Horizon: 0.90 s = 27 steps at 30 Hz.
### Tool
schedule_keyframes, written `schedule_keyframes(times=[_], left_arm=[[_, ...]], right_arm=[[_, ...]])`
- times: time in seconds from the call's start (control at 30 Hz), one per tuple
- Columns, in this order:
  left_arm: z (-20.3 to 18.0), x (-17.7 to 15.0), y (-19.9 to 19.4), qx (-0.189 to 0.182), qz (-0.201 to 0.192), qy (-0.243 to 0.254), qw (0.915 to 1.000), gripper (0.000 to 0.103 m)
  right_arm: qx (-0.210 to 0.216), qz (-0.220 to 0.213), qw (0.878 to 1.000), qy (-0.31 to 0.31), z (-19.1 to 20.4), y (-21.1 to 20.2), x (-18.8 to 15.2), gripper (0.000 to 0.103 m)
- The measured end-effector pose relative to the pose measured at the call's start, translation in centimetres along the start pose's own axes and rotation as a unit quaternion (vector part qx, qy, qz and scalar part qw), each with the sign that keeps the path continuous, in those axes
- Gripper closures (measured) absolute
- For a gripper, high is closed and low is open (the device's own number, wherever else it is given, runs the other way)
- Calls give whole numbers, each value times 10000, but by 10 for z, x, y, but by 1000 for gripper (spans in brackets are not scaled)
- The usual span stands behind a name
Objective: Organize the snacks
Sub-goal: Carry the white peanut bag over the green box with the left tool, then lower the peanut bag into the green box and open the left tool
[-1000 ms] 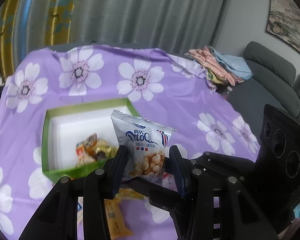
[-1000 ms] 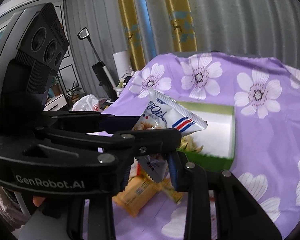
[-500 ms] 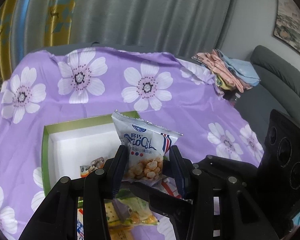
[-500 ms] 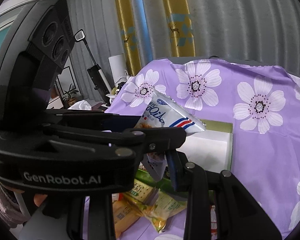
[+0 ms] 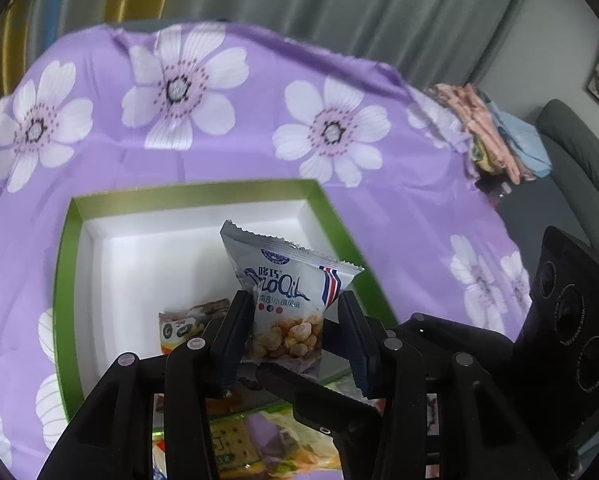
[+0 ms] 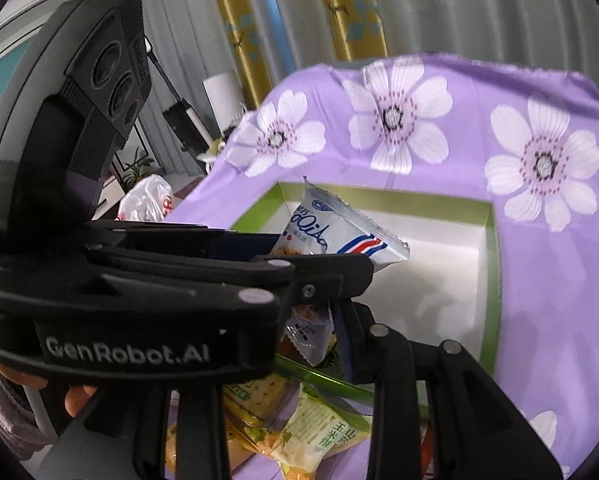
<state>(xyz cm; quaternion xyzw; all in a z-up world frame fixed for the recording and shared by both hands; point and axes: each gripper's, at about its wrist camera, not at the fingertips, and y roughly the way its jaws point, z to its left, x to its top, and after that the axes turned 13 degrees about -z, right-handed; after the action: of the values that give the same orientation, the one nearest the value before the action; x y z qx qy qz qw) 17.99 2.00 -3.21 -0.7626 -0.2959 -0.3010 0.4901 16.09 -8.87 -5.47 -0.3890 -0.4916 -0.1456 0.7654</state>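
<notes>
My left gripper [image 5: 289,332] is shut on a white and blue snack bag [image 5: 289,296] and holds it upright over the near part of the green box [image 5: 187,194] with a white inside. A small panda snack packet [image 5: 187,324] lies in the box. In the right wrist view the left gripper [image 6: 299,264] crosses in front with the same bag [image 6: 339,232] over the box [image 6: 493,280]. My right gripper [image 6: 311,344] is just behind and below it; only its right finger [image 6: 345,344] shows, so I cannot tell its state.
Several loose snack packets [image 6: 319,432] lie on the purple flowered cloth [image 5: 259,128] in front of the box. Folded clothes [image 5: 495,136] sit at the cloth's far right edge, with a grey sofa [image 5: 579,160] beyond. Curtains hang behind.
My left gripper has carried the bag forward, from in front of the box's near wall to over its inside. The right gripper has followed along.
</notes>
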Motion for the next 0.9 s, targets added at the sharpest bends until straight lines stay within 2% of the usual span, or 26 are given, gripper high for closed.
schedule_keyframes(times=[0.23,0.3,0.37,0.4,0.6,0.9], left_arm=[[20,-11,19,166,197,-371,9990,59],[21,-11,20,241,215,-378,9988,50],[25,-12,18,387,232,-377,9983,28],[27,-12,17,419,221,-393,9981,27],[43,-12,-15,578,-6,-588,9966,26],[60,-34,-86,665,-406,-964,9923,25]], right_arm=[[-216,373,9990,-106,2,22,-8,67],[-267,397,9988,-96,2,21,-8,58],[-431,350,9984,-107,-1,17,-7,45],[-486,323,9983,-95,-2,13,-7,44],[-596,-5,9979,248,-13,-28,-8,39],[-647,75,9958,650,-8,-78,-43,39]])
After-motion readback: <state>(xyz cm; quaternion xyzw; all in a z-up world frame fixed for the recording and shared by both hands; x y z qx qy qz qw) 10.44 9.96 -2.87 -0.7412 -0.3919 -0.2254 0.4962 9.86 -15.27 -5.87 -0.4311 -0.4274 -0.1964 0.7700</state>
